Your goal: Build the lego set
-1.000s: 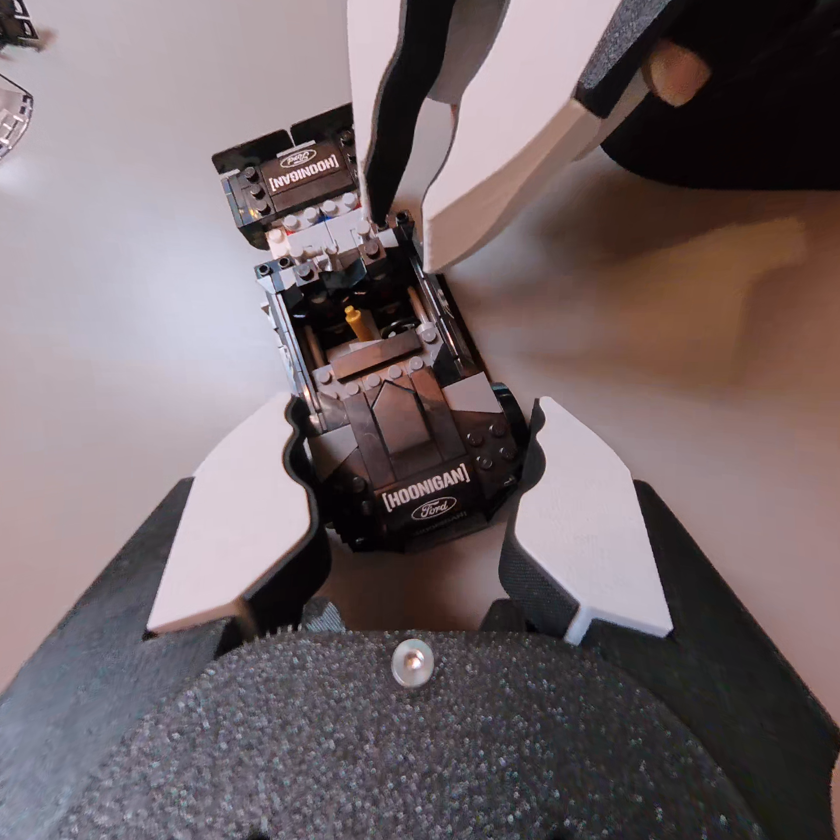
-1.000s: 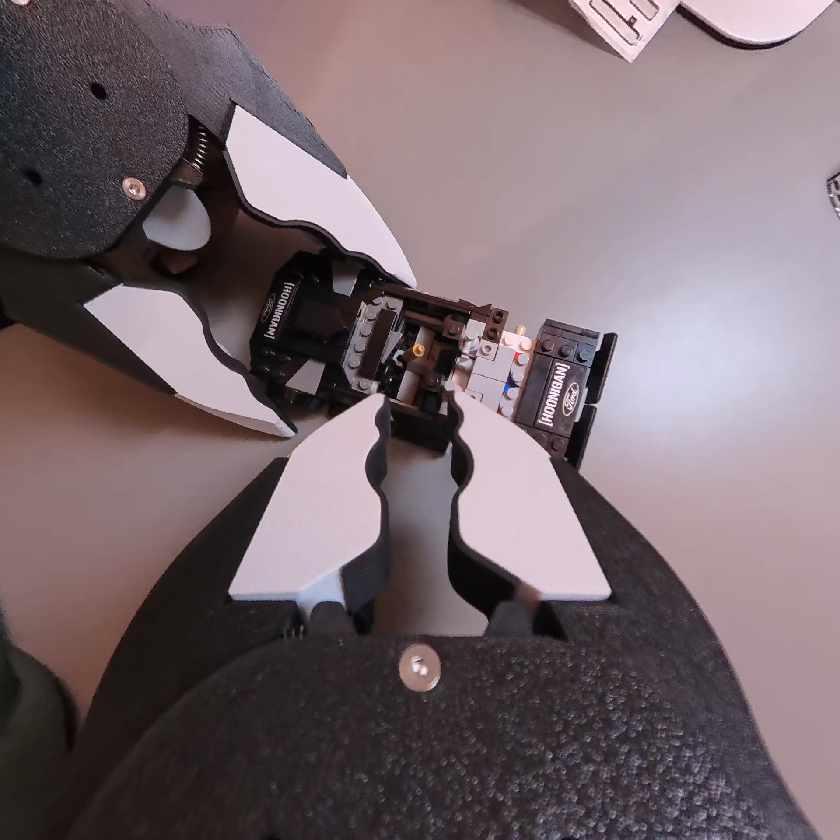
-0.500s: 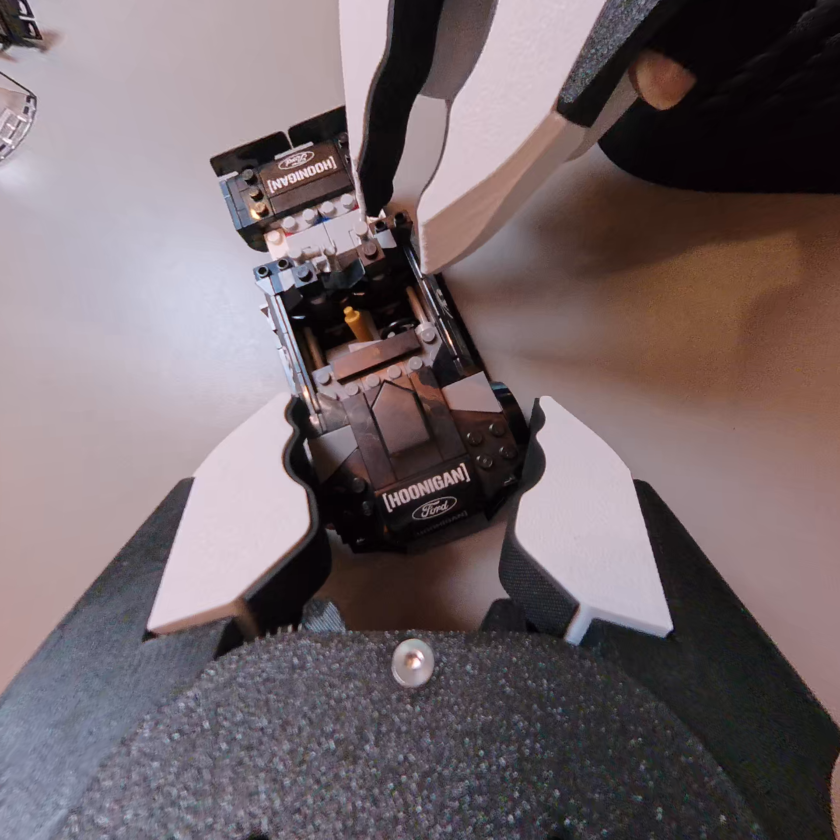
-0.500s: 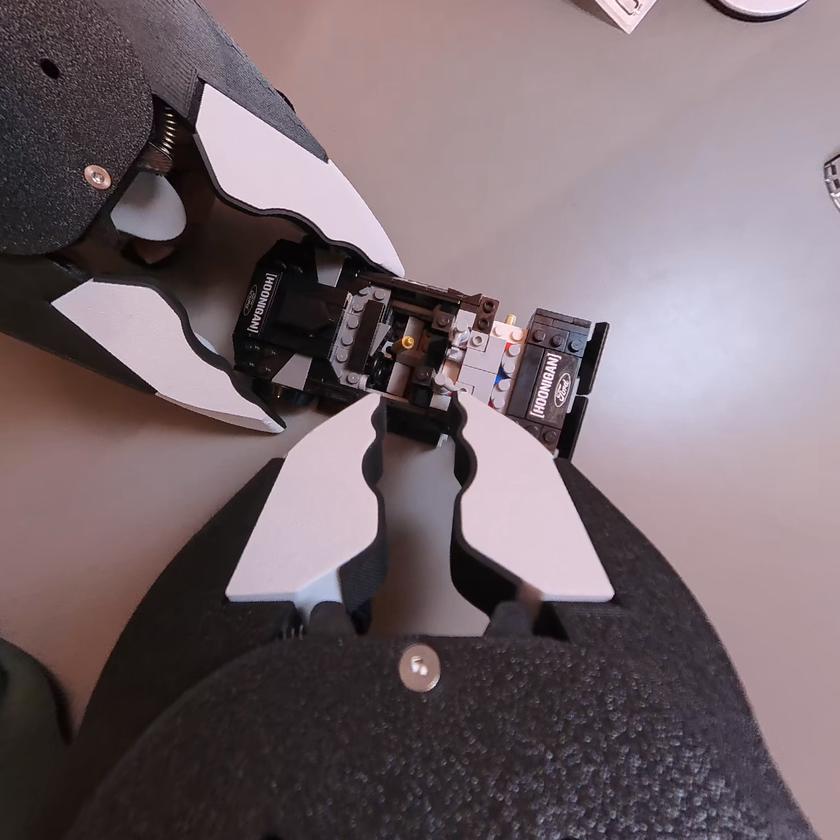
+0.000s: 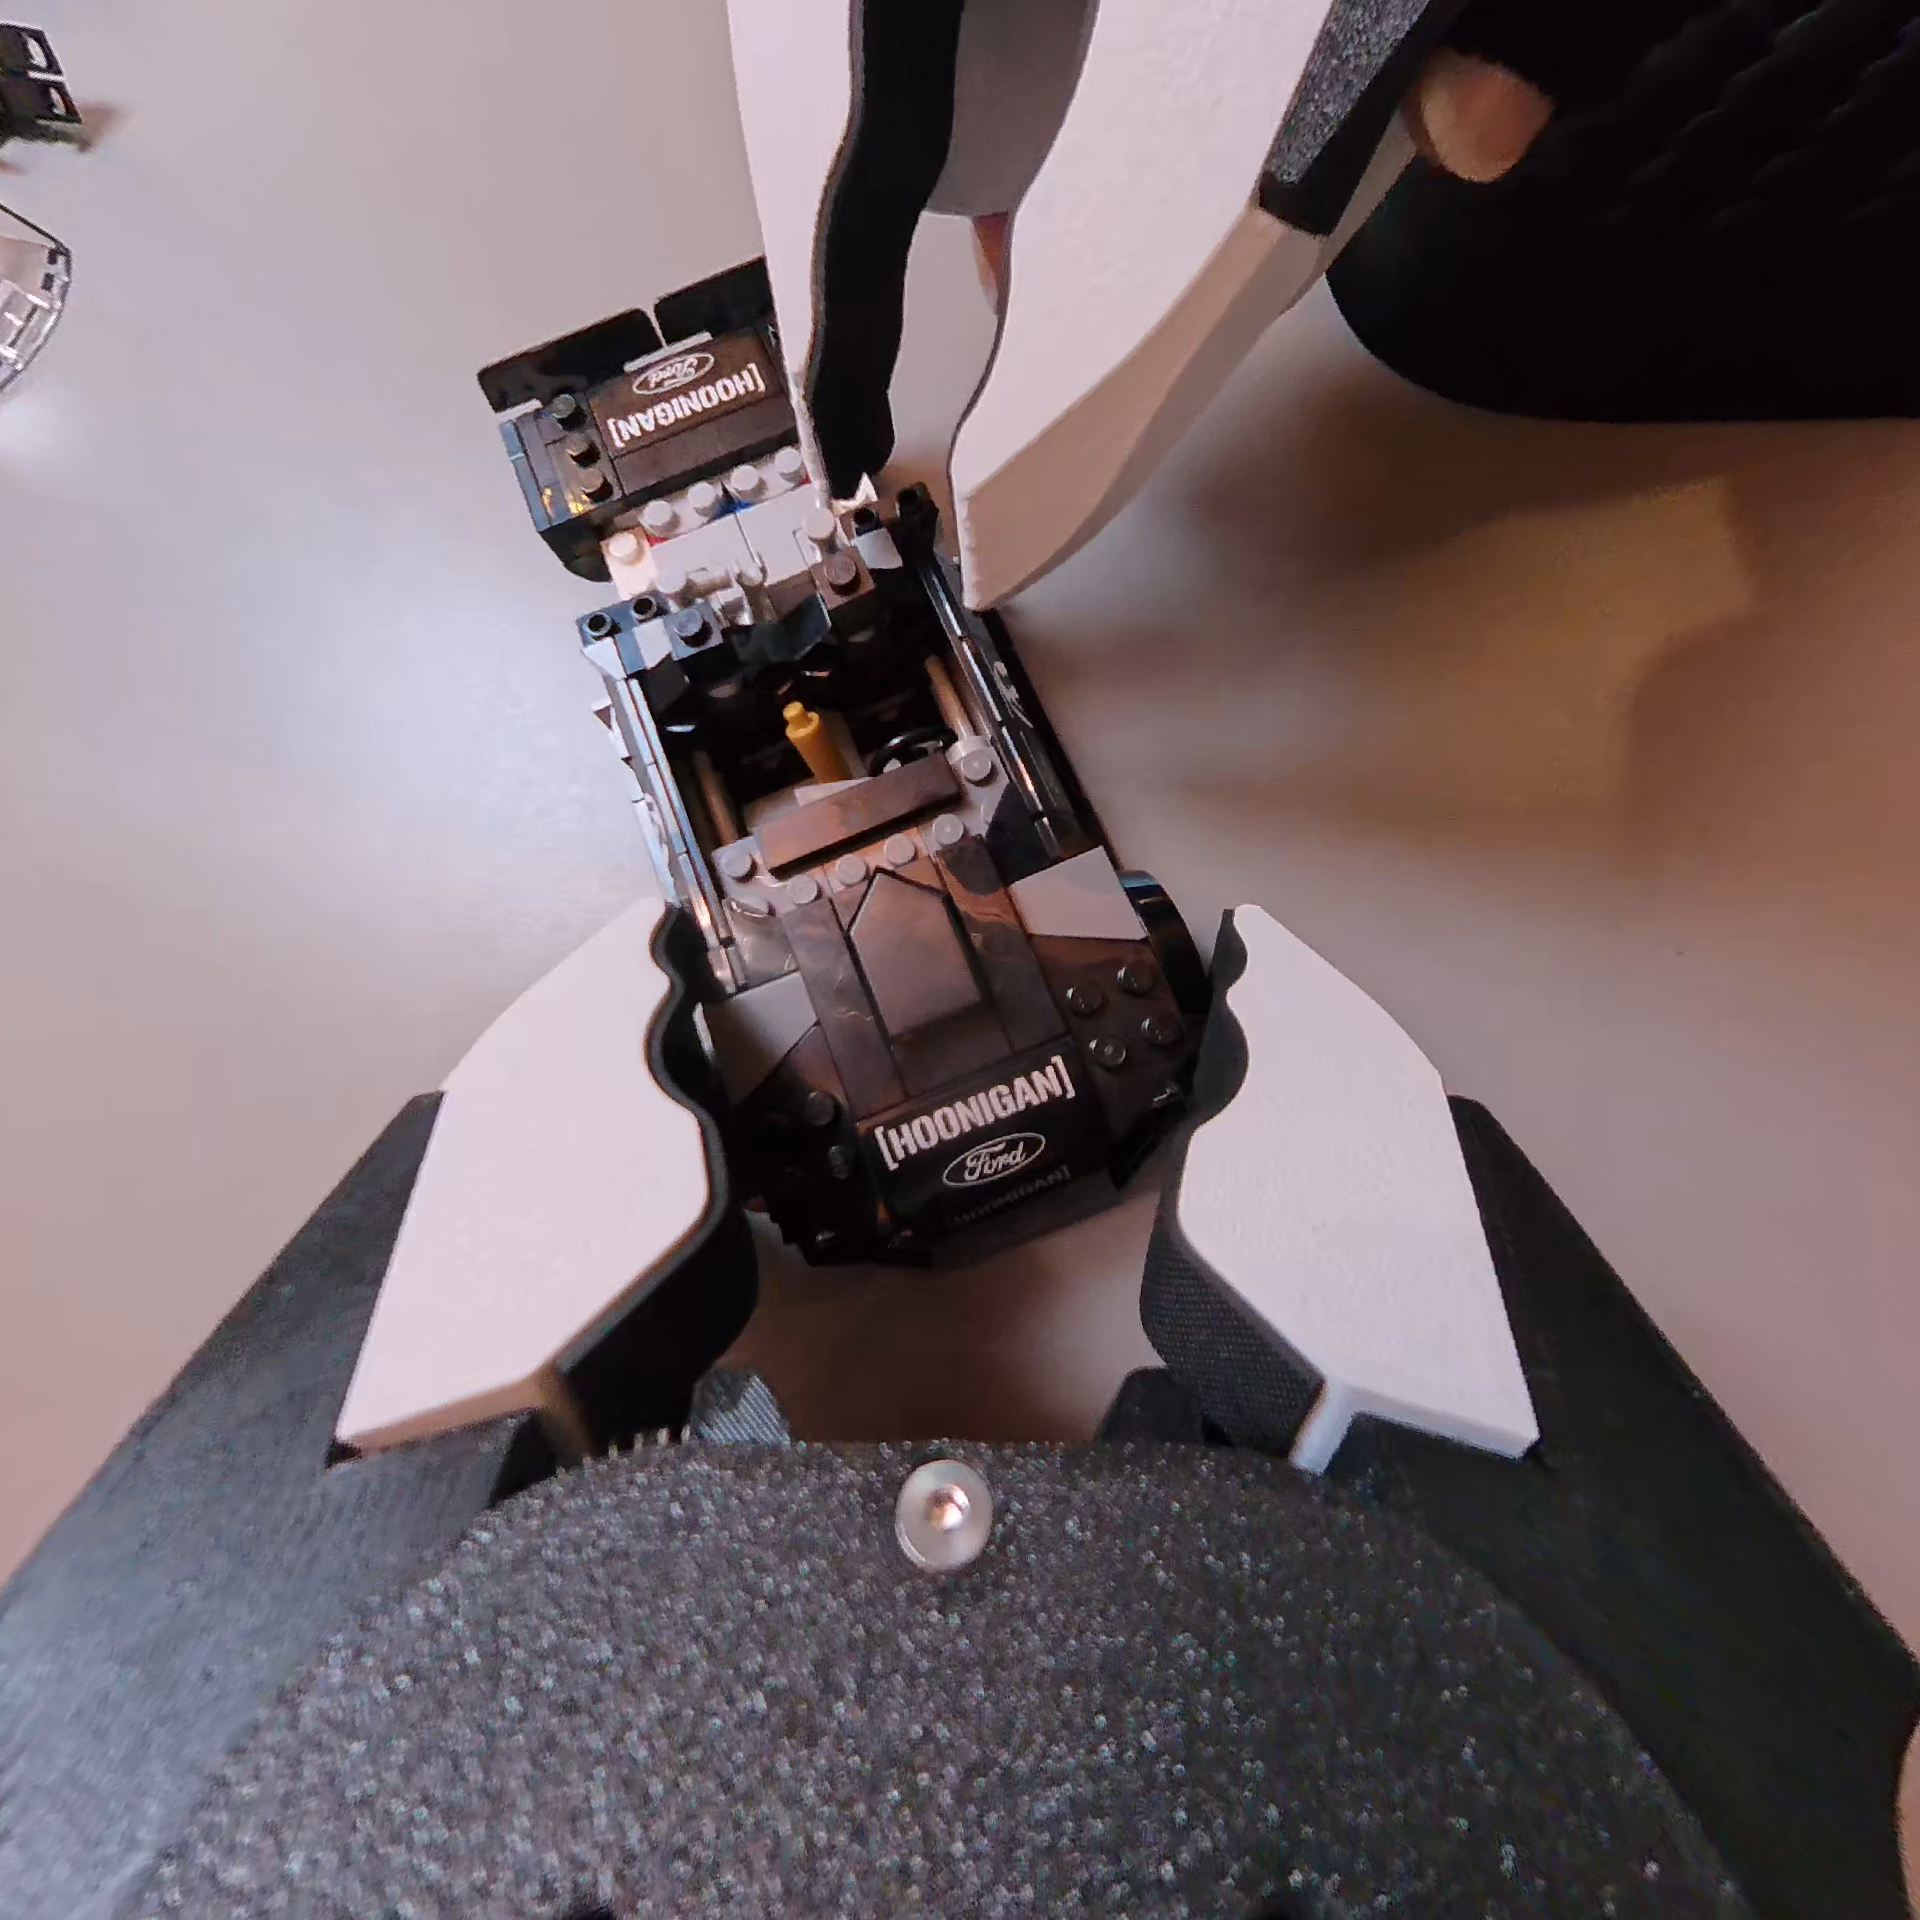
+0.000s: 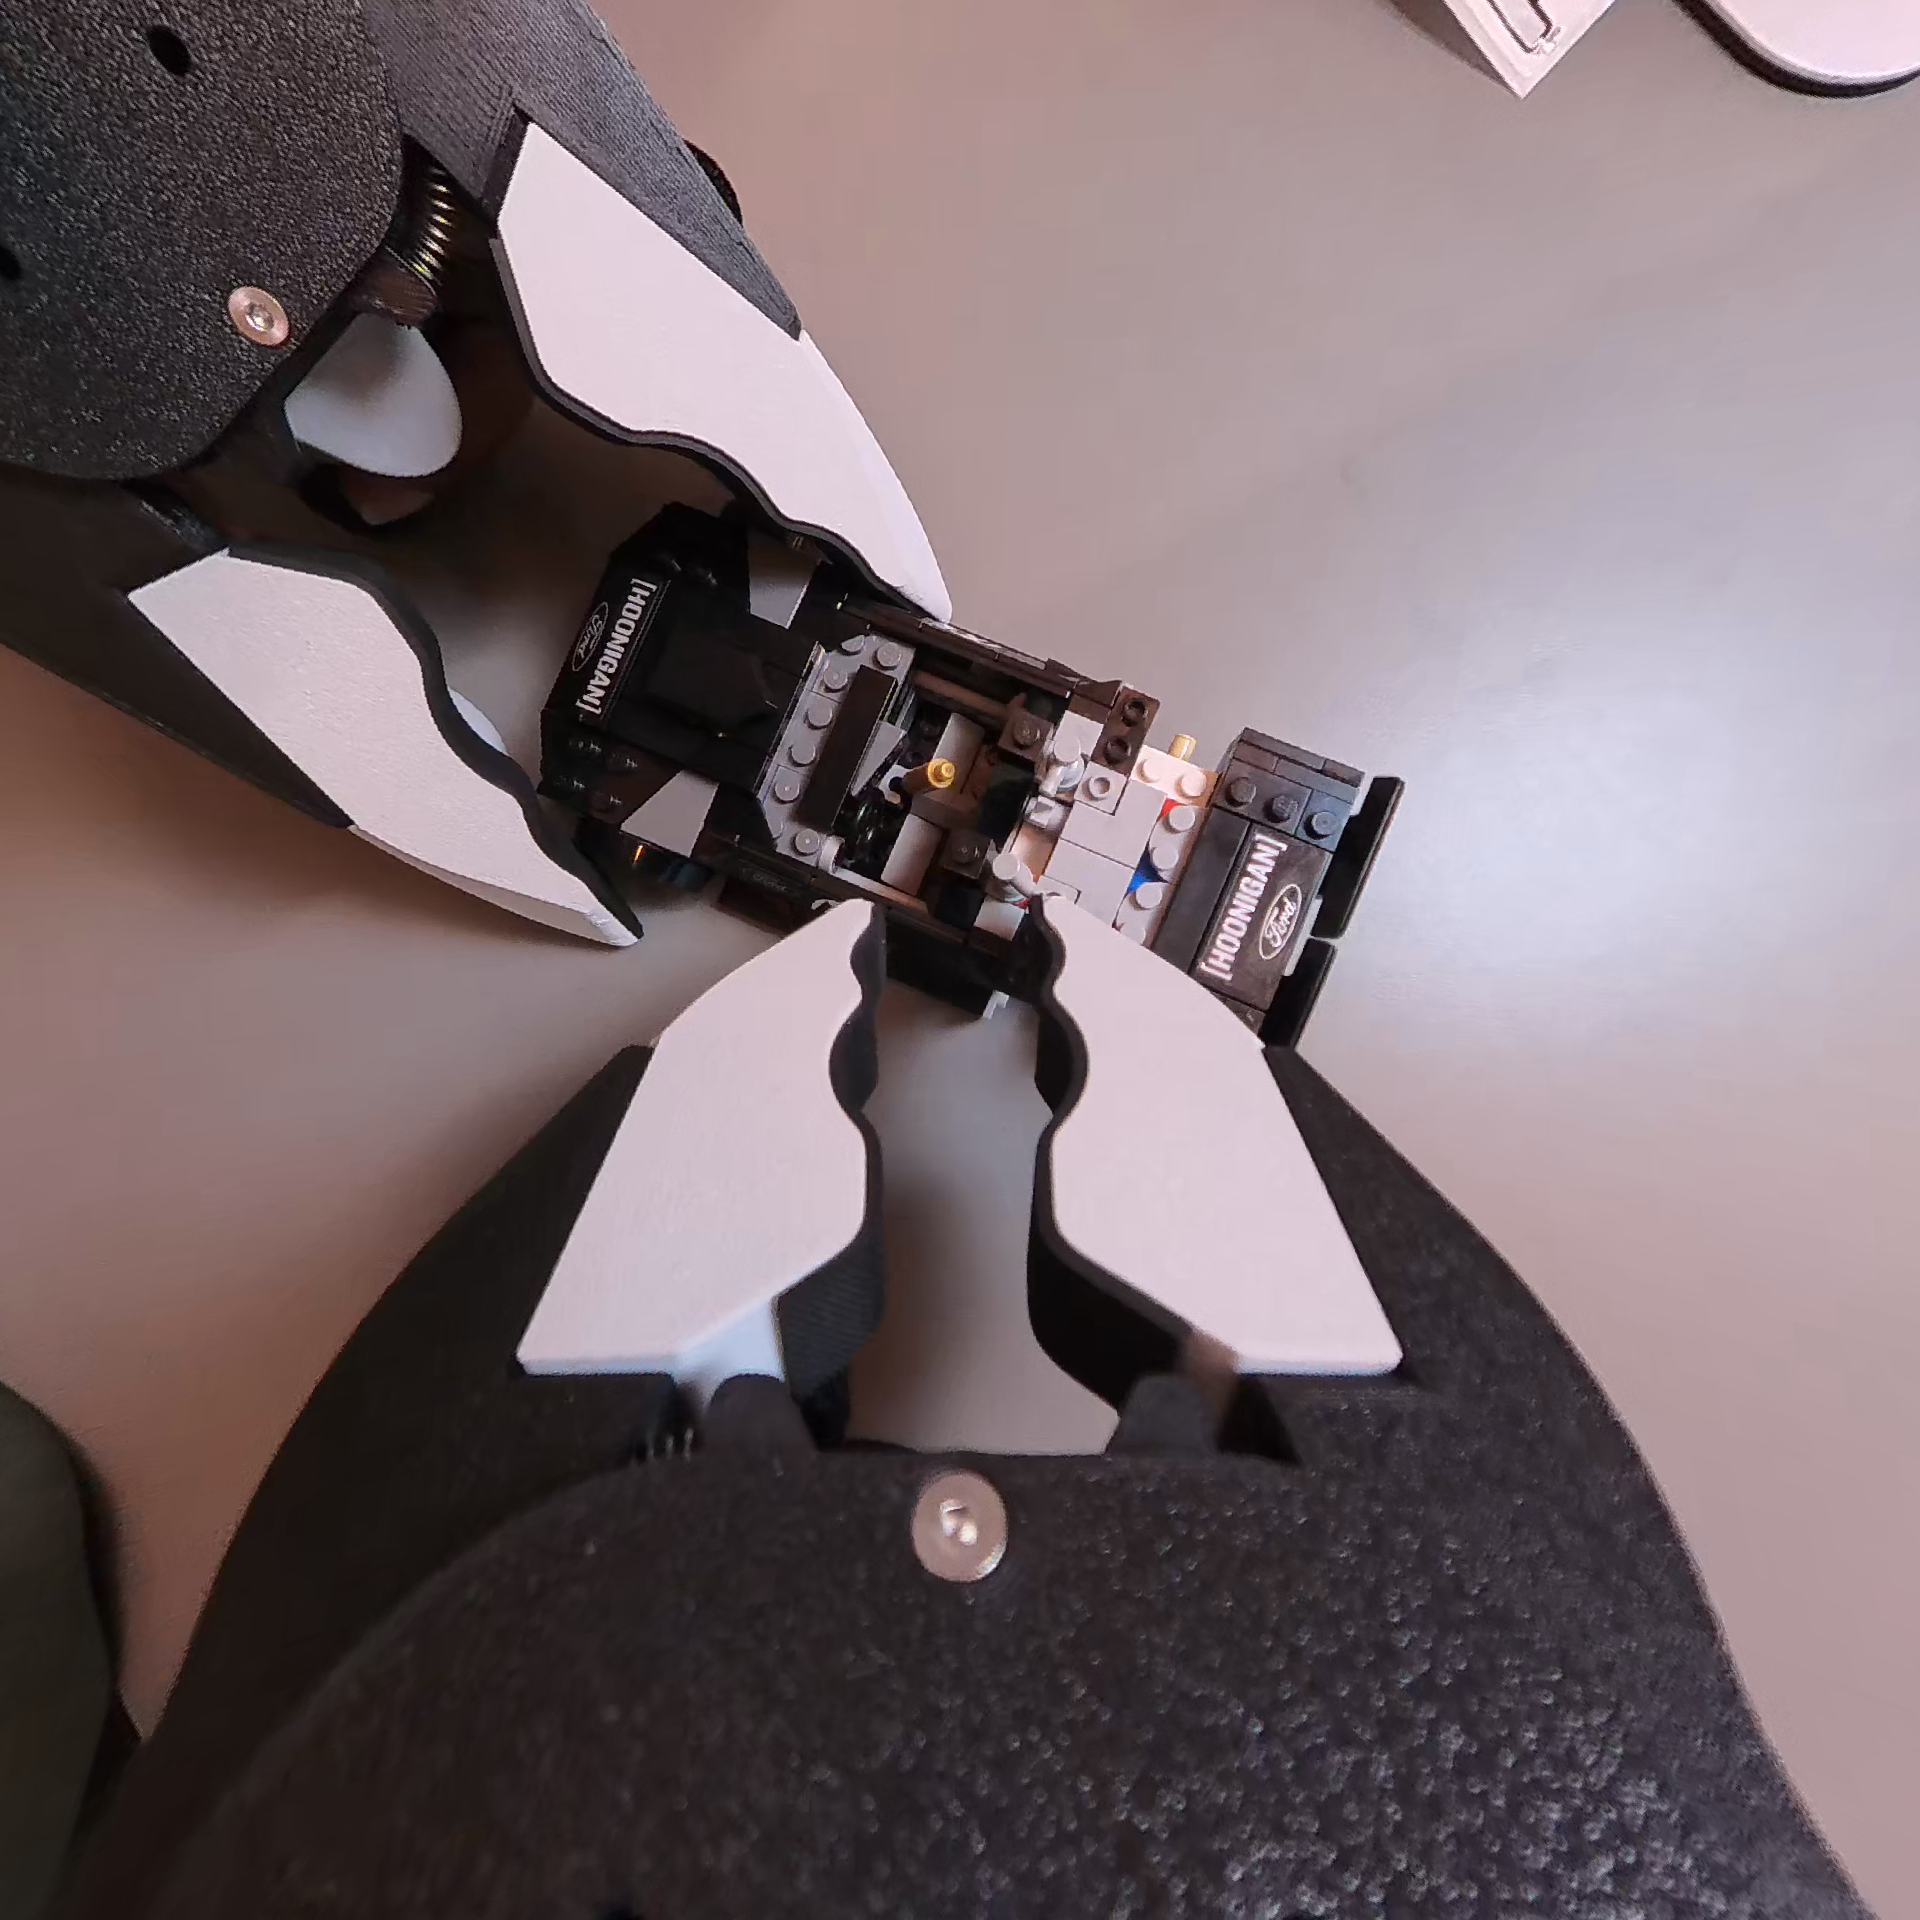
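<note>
beige tabletop (image 5: 312, 727) spreads bare around the black toy car (image 5: 914, 935) at frame centre. left gripper (image 5: 940, 1039) reaches up from the bottom, fingers clamped on the car's nose; right gripper (image 6: 956, 925) pinches a black side piece (partly hidden) at the car's near edge.

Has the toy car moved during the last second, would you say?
Yes, slightly: the toy car edged forward relative to the clear piece at left.
</note>
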Tool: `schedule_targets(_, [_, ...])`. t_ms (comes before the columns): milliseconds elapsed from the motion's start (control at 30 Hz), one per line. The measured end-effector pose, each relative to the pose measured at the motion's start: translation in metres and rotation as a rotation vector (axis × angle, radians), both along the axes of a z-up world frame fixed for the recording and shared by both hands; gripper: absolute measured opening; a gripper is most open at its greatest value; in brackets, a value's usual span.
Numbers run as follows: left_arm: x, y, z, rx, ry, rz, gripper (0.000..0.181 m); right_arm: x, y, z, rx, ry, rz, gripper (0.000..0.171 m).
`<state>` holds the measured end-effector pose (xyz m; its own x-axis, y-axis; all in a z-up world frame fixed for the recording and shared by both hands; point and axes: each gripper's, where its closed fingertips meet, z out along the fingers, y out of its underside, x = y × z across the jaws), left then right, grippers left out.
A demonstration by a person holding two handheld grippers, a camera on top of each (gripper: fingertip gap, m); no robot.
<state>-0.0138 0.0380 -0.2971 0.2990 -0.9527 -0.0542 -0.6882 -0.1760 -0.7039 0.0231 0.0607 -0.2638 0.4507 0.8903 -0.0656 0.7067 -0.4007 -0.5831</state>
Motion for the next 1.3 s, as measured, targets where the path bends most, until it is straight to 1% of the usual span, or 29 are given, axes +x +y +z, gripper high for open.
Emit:
schedule_targets(400, [-0.0005,-0.0005,0.0000,0.001,-0.001,-0.016,0.094,-0.0013,0.0020,-0.0007,0.021,-0.007,0.059,0.026])
schedule_targets(700, [-0.0010,-0.0013,0.0001,0.001,-0.003,-0.035,0.093,-0.0020,0.0011,-0.0014,0.040,-0.006,0.180,0.026])
schedule_targets(1000, [-0.0013,-0.0018,0.0002,0.000,-0.002,-0.060,0.093,-0.0023,0.0000,-0.0025,0.056,-0.044,0.316,0.026])
schedule_targets(1200, [-0.0008,-0.0022,0.0002,-0.002,-0.004,-0.076,0.093,-0.0040,-0.0041,-0.0067,0.044,-0.068,0.375,0.027])
schedule_targets(1300, [-0.0010,-0.0016,0.0001,-0.004,-0.001,-0.074,0.093,-0.0039,-0.0037,-0.0085,0.069,-0.097,0.392,0.028])
